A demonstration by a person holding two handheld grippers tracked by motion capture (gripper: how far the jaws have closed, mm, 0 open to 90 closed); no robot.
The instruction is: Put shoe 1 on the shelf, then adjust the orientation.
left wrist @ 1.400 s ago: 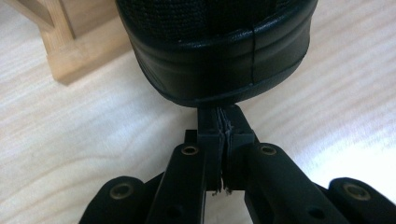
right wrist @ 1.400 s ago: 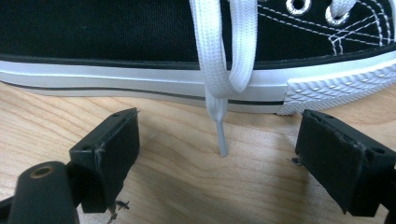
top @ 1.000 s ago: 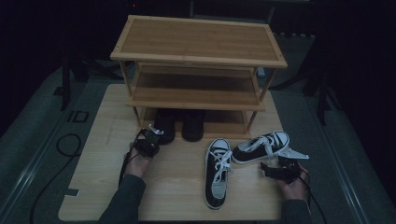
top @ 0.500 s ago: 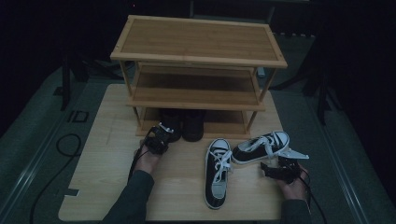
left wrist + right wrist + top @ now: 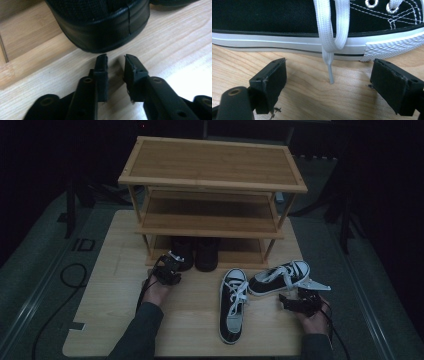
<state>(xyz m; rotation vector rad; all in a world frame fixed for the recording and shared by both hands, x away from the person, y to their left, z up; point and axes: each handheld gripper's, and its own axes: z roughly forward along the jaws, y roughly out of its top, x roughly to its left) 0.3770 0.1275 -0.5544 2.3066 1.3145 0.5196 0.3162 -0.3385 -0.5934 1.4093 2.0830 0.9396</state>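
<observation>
Two black shoes [image 5: 182, 252] [image 5: 206, 253] stand heel-out under the lowest shelf of a bamboo shoe rack [image 5: 212, 167]. My left gripper [image 5: 169, 268] sits just in front of the left black shoe's heel [image 5: 100, 25]. Its jaws have just been opening and stand a little apart, with nothing between them [image 5: 115, 58]. Two black-and-white sneakers lie on the wooden board: one points toward me [image 5: 232, 305], the other lies crosswise [image 5: 279, 277]. My right gripper [image 5: 296, 303] is open wide beside the crosswise sneaker [image 5: 274, 22], and a white lace tip [image 5: 331, 75] rests on the board between its jaws [image 5: 329, 64].
The rack stands on a light wooden board [image 5: 110, 320] laid on a dark grey floor. A black cable [image 5: 70, 275] trails off the board's left side. Dark stand legs [image 5: 345, 220] rise behind the rack at right.
My left hand has shifted forward and to the right, up to the left black shoe's heel. The right hand and both sneakers have stayed put.
</observation>
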